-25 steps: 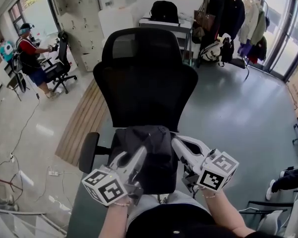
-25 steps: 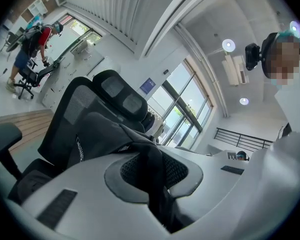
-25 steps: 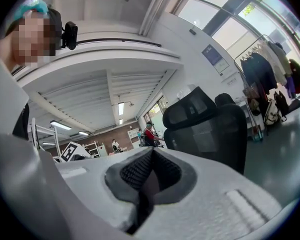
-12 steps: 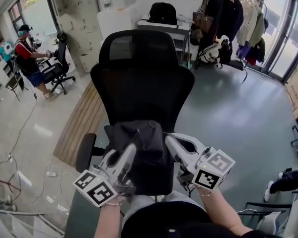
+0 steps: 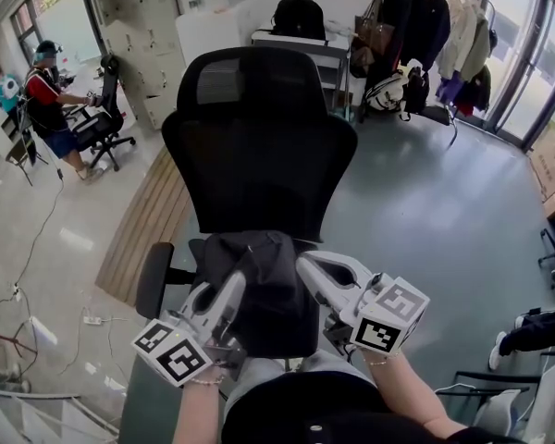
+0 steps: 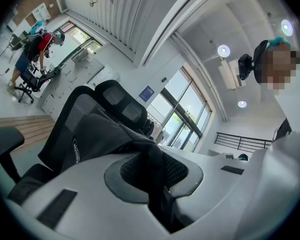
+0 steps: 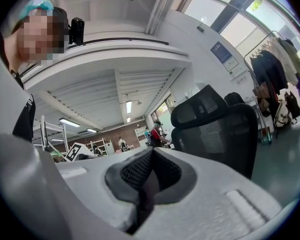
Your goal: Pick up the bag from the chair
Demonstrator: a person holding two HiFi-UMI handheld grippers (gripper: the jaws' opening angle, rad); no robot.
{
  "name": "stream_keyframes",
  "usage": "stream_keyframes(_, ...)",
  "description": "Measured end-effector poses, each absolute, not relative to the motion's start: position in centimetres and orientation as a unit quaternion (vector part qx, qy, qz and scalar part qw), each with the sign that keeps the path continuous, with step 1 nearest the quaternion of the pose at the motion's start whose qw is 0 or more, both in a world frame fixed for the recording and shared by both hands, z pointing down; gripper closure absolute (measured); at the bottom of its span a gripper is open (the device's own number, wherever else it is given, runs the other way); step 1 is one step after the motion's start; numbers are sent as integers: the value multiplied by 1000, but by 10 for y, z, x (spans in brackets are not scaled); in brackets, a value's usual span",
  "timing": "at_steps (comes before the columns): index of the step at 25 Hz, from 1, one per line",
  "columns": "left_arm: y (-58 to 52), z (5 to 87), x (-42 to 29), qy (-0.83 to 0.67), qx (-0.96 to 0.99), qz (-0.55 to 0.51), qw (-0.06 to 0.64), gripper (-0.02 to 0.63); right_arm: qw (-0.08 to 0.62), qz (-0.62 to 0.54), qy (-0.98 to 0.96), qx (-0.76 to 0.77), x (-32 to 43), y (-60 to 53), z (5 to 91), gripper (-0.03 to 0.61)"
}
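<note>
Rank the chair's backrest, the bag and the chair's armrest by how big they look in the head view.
1. backrest, clearly the largest
2. bag
3. armrest, the smallest
No close calls among these three.

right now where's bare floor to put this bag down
Widest free patch: grey floor between the chair and the coat rack. Left of the wooden strip, pale floor is open but cables cross it. Crowded along the back wall by the table.

bag (image 5: 264,294) black | chair (image 5: 259,155) black, mesh back | left claw (image 5: 235,282) pale grey | right claw (image 5: 305,265) pale grey
</note>
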State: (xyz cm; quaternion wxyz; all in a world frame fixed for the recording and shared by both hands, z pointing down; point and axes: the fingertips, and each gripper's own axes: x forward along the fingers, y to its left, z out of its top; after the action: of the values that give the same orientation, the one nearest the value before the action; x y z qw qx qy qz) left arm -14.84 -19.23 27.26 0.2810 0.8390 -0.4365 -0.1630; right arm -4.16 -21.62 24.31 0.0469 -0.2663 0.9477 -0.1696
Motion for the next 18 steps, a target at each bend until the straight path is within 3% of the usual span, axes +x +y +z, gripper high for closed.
stream_keyframes(18, -181, 266, -143, -427, 847, -166, 270, 551, 45, -161, 944, -285, -35, -208, 247, 581)
